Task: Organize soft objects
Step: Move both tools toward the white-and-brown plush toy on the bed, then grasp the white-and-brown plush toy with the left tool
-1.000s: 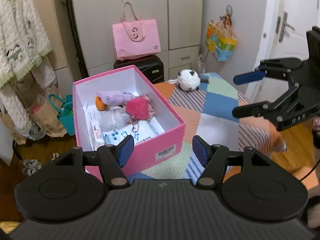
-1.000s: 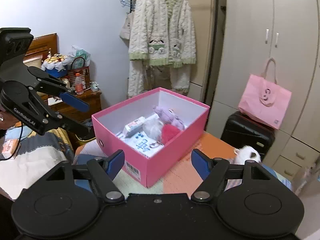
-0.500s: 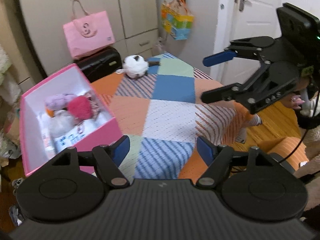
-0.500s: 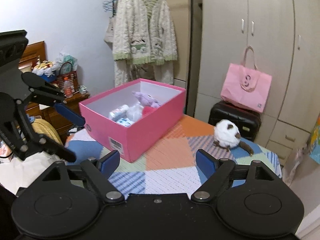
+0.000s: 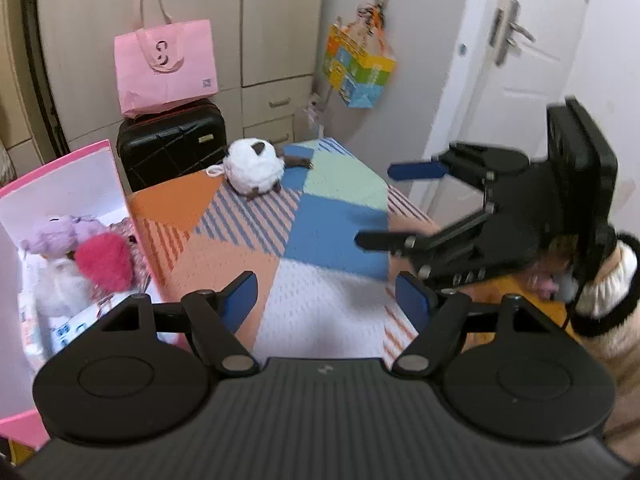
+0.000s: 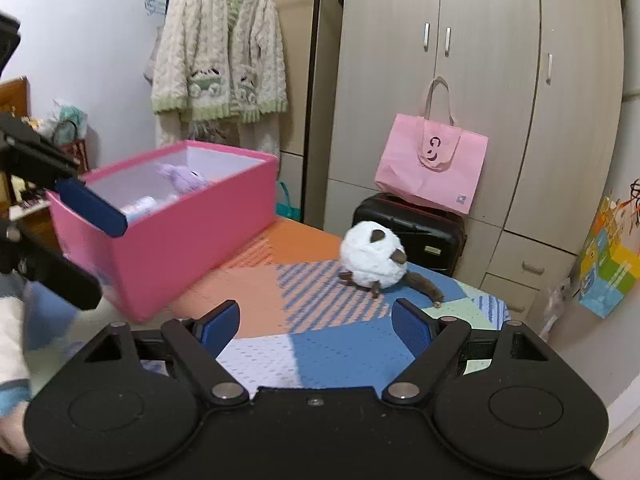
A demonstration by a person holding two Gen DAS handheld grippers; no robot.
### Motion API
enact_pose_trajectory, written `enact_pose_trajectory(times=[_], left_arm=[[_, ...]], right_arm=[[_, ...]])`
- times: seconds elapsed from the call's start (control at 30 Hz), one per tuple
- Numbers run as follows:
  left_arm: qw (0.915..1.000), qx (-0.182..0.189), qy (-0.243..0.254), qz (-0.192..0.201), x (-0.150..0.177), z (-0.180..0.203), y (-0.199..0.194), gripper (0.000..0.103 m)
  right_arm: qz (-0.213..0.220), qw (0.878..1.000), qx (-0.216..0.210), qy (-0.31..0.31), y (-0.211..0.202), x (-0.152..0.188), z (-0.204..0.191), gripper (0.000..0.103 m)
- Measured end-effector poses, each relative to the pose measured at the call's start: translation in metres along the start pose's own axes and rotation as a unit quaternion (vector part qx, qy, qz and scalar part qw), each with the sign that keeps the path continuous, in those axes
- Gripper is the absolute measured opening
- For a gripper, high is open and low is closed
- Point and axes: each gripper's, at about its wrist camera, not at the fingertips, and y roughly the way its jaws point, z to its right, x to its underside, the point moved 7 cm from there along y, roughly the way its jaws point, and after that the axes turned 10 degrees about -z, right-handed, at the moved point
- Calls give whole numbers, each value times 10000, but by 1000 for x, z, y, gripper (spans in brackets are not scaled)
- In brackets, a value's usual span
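Fluffy plush toy (image 6: 373,256) lies on matt woven patchwork cloth (image 6: 332,344).

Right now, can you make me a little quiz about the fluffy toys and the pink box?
1. True or false: the white plush ball lies inside the pink box.
2. Which toy lies in the box? A) red fluffy toy B) green frog C) yellow duck
3. Fill in: the right gripper has its jaws ____, with nothing between them.

Key
1. False: it lies on the patchwork cloth, apart from the box.
2. A
3. open
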Motion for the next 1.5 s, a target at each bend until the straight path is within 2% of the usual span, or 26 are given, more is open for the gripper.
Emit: enact_pose_trajectory(times=[0.17, 0.33, 0.4, 0.47, 0.57, 0.67, 0.83, 0.97, 1.1, 1.27, 1.37, 1.5], left_arm=[[9985, -40, -380, 381, -23, -11, 27, 75], [9951, 10, -640, 757, -46, -13, 50, 76], [9938, -95, -637, 907, -59, -15, 59, 78], [9919, -198, -691, 1043, -70, -19, 68, 79], [9887, -105, -995, 1117, -79, -29, 82, 80], [9863, -109, -1237, 1082, -86, -38, 102, 80], [9782, -450, -1600, 1243, -97, -51, 135, 80], [9699, -281, -2084, 1227, -106, -65, 157, 80], [9630, -491, -2227, 1434, -110, -75, 166, 80], [9606, -479, -2427, 1264, -111, -88, 185, 75], [9543, -389, -2679, 1265, -108, -100, 193, 73], [9516, -259, -2765, 1314, -102, -107, 204, 69]], right_arm=[[104, 9999, 52, 119, 29, -4, 18, 87], [85, 9997, -105, 203, 53, -9, 32, 87], [6, 9997, -188, 157, 62, -11, 34, 86], [120, 9995, -262, 120, 69, -16, 37, 87], [289, 9990, -312, 147, 81, -22, 44, 87], [166, 9992, -362, -20, 96, -25, 52, 87], [275, 9988, -380, -130, 112, -28, 72, 86], [376, 9966, -657, -313, 123, -35, 74, 87], [469, 9955, -608, -558, 137, -44, 72, 87], [331, 9955, -571, -674, 160, -48, 73, 87], [52, 9953, -754, -597, 172, -46, 76, 87], [74, 9965, -693, -468, 179, -44, 84, 87]])
